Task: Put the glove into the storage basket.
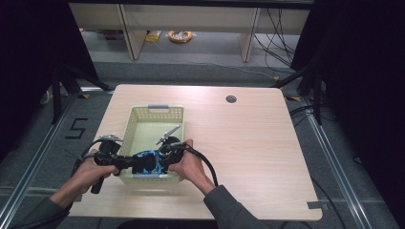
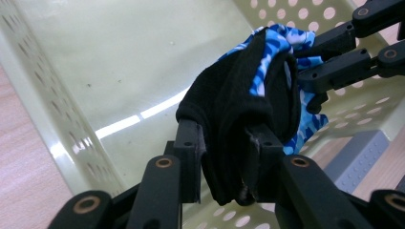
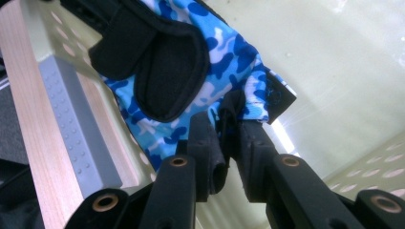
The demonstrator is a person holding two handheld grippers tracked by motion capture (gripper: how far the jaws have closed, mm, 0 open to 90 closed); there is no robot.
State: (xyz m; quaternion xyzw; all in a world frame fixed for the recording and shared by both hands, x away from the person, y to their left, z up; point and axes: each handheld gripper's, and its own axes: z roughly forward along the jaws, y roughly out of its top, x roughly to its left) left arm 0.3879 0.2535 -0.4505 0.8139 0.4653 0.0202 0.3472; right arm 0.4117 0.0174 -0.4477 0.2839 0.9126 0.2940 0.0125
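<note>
- A blue camouflage glove (image 1: pixel 147 161) with black patches is held between the two tongs, above the near end of a pale perforated basket (image 1: pixel 135 125), just over its floor.
- The left tongs (image 2: pixel 228 148) are seen with the glove's black fabric (image 2: pixel 239 114) between their pads; the pads appear to rest against the fabric on both sides.
- The right tongs (image 3: pixel 228 143) are clamped on a thin edge of the glove (image 3: pixel 224 52), where blue camouflage fabric and a black strap tab are gathered between the pads.
- In the left gripper view, the other tongs are seen farther off at the upper right, gripping the blue part of the glove.
- In the high view, the left tongs (image 1: pixel 128 163) and the right tongs (image 1: pixel 157 160) are brought close together over the basket's near wall, with both hands just outside it.
- The basket is placed on the light wooden table (image 1: pixel 248 143), left of centre, with a grey handle (image 1: pixel 158 107) at its far rim.
- A second grey handle (image 3: pixel 71 119) is seen on the near rim in the right gripper view.
</note>
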